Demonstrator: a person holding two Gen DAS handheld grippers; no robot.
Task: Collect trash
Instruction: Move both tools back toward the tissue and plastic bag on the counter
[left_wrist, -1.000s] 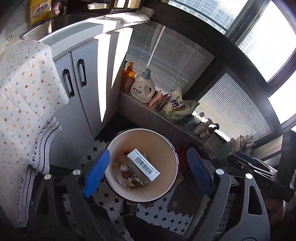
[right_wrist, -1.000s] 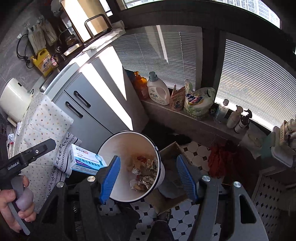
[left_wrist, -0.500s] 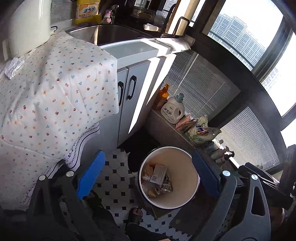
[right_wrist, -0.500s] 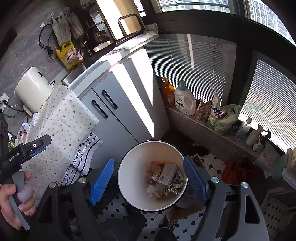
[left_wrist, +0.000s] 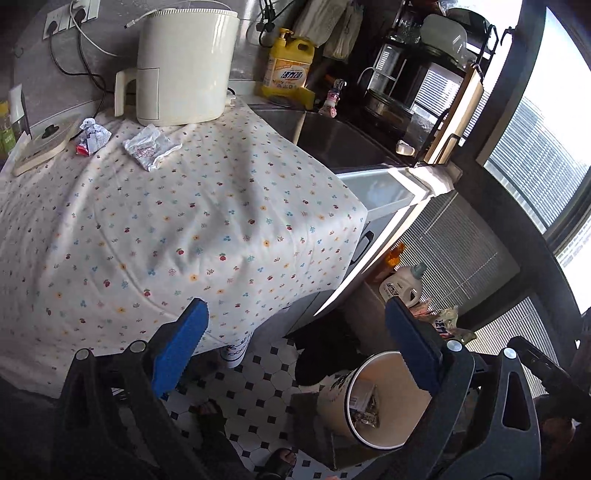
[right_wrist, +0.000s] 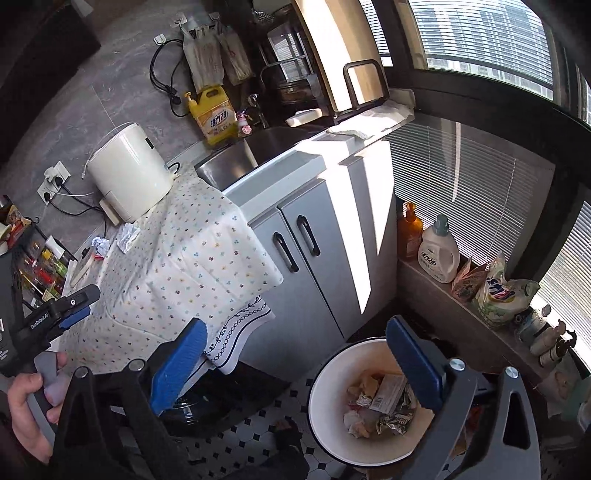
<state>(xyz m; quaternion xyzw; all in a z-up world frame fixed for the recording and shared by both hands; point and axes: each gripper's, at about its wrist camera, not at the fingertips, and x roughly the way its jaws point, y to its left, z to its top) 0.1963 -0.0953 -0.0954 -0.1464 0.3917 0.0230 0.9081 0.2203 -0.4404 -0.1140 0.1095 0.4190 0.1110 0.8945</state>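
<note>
Blue-padded fingers (left_wrist: 180, 350) of the left gripper (left_wrist: 299, 350) are spread wide, empty, over the floral tablecloth (left_wrist: 177, 229); crumpled wrappers (left_wrist: 149, 146) lie far back on it. Right gripper (right_wrist: 295, 362) likewise gapes above the white round bin (right_wrist: 325, 391) holding trash.

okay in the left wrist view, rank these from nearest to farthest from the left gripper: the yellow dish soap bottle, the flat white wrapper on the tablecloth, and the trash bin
From the left gripper:
1. Trash bin, floor, lower right.
2. Flat white wrapper, on the tablecloth, upper left.
3. Yellow dish soap bottle, back by the sink.
</note>
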